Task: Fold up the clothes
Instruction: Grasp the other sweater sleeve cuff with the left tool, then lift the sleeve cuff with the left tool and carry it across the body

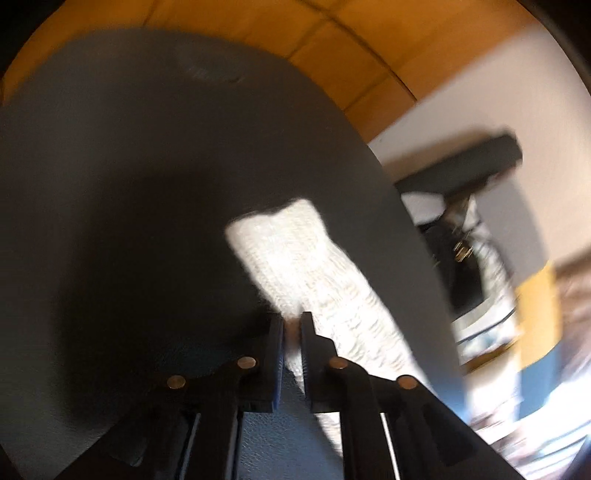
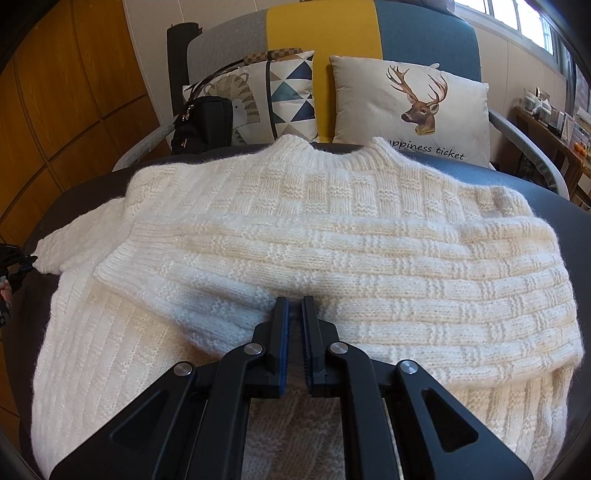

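Cream-white knit wool covers most of the dark grey tabletop (image 2: pixel 576 236): a sweater (image 2: pixel 332 229) lies flat with its neckline at the far edge, toward the sofa (image 2: pixel 325 33). One sleeve is folded across the body from the right edge; the other sleeve (image 2: pixel 66 247) stretches out toward the left edge.

Low over the near part of the sweater, the right gripper (image 2: pixel 294 306) has its jaws pressed almost together. Knit shows in the narrow slit between the blue pads, but whether the pads actually pinch it cannot be told from this view.

At the left edge, the left gripper (image 1: pixel 291 325) has its jaws closed on the end of the outstretched sleeve, white fabric caught between the pads; that view is blurred.

Behind the table, a deer-print cushion (image 2: pixel 410 110) and a triangle-patterned cushion (image 2: pixel 291 96) lean on the sofa, beside a black bag (image 2: pixel 203 122).
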A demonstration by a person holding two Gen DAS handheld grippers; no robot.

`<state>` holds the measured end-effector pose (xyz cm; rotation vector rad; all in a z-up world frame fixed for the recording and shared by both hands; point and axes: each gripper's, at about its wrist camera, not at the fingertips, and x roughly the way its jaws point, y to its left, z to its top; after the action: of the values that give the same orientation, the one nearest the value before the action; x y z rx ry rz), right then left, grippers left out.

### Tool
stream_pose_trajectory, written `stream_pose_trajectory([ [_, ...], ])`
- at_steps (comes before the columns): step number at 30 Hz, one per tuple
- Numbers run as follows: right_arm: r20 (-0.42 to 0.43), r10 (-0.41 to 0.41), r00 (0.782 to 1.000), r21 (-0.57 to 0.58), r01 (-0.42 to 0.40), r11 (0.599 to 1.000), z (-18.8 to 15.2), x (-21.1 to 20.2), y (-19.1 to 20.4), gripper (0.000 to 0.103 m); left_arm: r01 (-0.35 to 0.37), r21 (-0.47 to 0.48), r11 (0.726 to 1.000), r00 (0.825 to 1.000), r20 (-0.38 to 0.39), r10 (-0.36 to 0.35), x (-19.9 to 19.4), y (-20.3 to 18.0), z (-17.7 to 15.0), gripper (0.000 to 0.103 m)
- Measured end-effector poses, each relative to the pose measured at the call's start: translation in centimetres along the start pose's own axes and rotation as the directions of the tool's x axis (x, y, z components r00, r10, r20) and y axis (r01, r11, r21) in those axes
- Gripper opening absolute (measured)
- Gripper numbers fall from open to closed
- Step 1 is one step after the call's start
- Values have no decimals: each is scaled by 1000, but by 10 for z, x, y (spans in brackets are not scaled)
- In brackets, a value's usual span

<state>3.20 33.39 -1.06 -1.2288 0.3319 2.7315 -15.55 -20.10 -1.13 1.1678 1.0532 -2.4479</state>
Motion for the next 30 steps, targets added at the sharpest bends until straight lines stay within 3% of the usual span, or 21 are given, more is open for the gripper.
stream_pose_trajectory([
  [3,0,4,1000,3,-4,1000,0,0,0,7,75,-14,997,996,59,-74,-9,-7,-4,5],
  [7,0,11,1000,9,-11,1000,-1,0,-2,7,157,101,982,979,112,-168,-31,-47,-11,5],
  [10,0,23,1000,20,-23,1000,-1,0,-5,7,239,230,943,956,116,-271,-53,-99,-27,5],
  [12,-6,50,999,54,-50,997,1,1,-10,7,289,319,903,935,108,-337,-69,-137,-41,5],
  [16,-13,147,989,228,-141,963,5,-5,-32,7,424,484,765,871,13,-491,-98,-229,-94,5],
  [20,30,211,977,345,-209,915,3,-27,-55,7,495,595,633,824,-90,-560,-111,-299,-149,5],
  [24,67,240,969,373,-247,894,-3,-56,-76,7,540,653,531,802,-206,-561,-120,-336,-226,5],
  [30,97,221,971,476,-240,846,-26,-83,-125,7,572,696,434,795,-338,-504,-125,-355,-333,5],
])
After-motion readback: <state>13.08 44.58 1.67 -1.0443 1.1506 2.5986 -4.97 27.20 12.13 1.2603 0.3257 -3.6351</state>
